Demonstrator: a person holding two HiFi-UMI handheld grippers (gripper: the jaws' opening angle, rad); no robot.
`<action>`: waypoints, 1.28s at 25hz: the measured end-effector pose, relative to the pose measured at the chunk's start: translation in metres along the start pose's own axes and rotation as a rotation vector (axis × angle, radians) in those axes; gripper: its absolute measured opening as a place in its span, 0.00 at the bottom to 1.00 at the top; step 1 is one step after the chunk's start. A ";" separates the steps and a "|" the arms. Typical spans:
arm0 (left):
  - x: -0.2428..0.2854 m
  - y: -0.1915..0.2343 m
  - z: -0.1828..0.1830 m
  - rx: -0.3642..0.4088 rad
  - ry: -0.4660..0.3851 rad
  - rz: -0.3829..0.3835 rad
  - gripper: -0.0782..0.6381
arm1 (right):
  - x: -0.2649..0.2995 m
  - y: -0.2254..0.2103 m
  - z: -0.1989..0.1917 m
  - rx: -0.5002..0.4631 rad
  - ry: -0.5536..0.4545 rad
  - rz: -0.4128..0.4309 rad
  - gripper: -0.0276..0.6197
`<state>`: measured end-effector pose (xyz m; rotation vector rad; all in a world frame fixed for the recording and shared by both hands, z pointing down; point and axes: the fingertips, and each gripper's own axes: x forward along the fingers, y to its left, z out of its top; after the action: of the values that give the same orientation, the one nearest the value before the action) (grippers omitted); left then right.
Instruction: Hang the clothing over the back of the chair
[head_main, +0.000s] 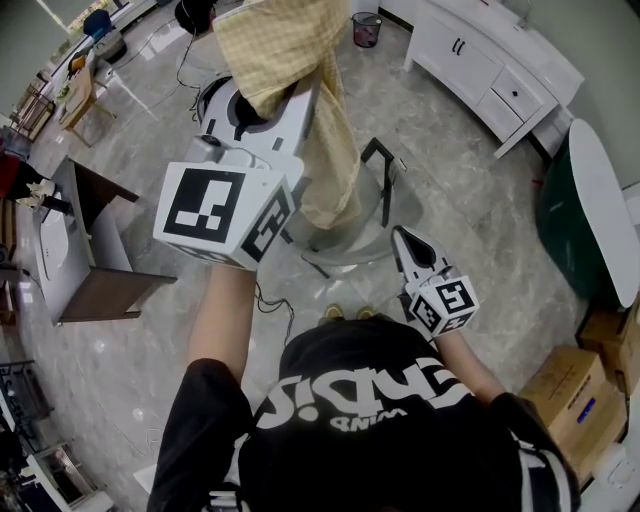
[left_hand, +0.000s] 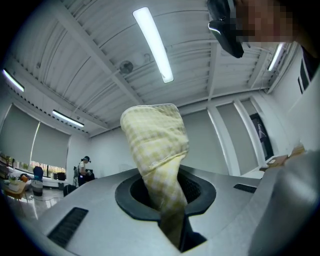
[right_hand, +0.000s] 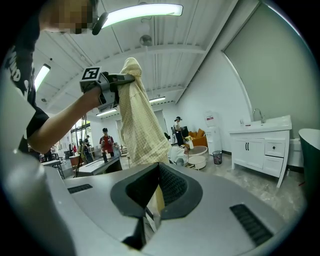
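A large open workroom: strip lights (left_hand: 152, 45) overhead, a desk (right_hand: 95, 166) far left, white sink cabinet (right_hand: 260, 146) right, cardboard boxes (head_main: 578, 400) near right.

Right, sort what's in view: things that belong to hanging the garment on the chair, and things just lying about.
For the job: yellow checked garment, chair, left gripper, right gripper.
Lying about: white cabinet, waste bin, cardboard boxes, brown desk.
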<state>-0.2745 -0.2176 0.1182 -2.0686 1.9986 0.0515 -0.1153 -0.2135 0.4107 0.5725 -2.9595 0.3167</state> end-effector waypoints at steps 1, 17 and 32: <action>0.003 -0.002 -0.009 -0.007 0.011 -0.009 0.21 | 0.000 -0.002 0.000 0.000 0.000 -0.001 0.06; 0.019 -0.044 -0.147 -0.137 0.173 -0.048 0.21 | -0.020 -0.030 -0.014 0.038 0.016 -0.068 0.06; 0.035 -0.109 -0.197 -0.181 0.244 -0.187 0.21 | -0.053 -0.056 -0.020 0.068 0.004 -0.203 0.06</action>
<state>-0.1964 -0.2916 0.3184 -2.4738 1.9869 -0.0611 -0.0440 -0.2406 0.4326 0.8711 -2.8632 0.3983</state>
